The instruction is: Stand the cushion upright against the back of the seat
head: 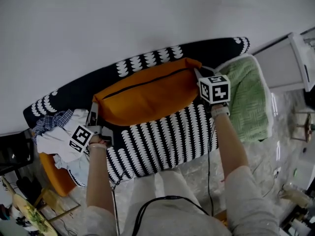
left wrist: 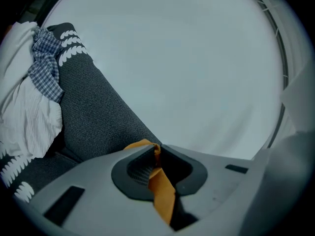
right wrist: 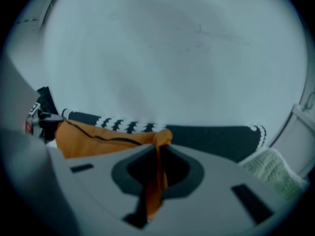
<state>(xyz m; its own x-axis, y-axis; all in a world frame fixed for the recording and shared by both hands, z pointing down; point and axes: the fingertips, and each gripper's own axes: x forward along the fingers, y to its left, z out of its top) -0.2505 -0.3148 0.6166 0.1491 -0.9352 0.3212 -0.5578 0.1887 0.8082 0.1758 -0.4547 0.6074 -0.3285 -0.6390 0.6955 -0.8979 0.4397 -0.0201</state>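
Observation:
An orange cushion point(head: 147, 95) with a dark zip line stands on its edge on the black-and-white patterned seat point(head: 157, 141), leaning against the dark backrest point(head: 147, 58). My left gripper point(head: 94, 113) is shut on the cushion's left corner; orange fabric point(left wrist: 161, 191) is pinched between its jaws. My right gripper point(head: 198, 75) is shut on the cushion's right corner, with orange fabric point(right wrist: 156, 176) caught between the jaws. In the right gripper view the cushion point(right wrist: 98, 136) stretches off to the left in front of the backrest point(right wrist: 206, 136).
White and checked clothes point(head: 61, 136) are piled on the seat's left end. A green knitted blanket point(head: 248, 100) lies over the right end. A white wall point(head: 123, 18) rises behind the seat. White furniture point(head: 288, 58) stands at the right, clutter on the floor at both lower corners.

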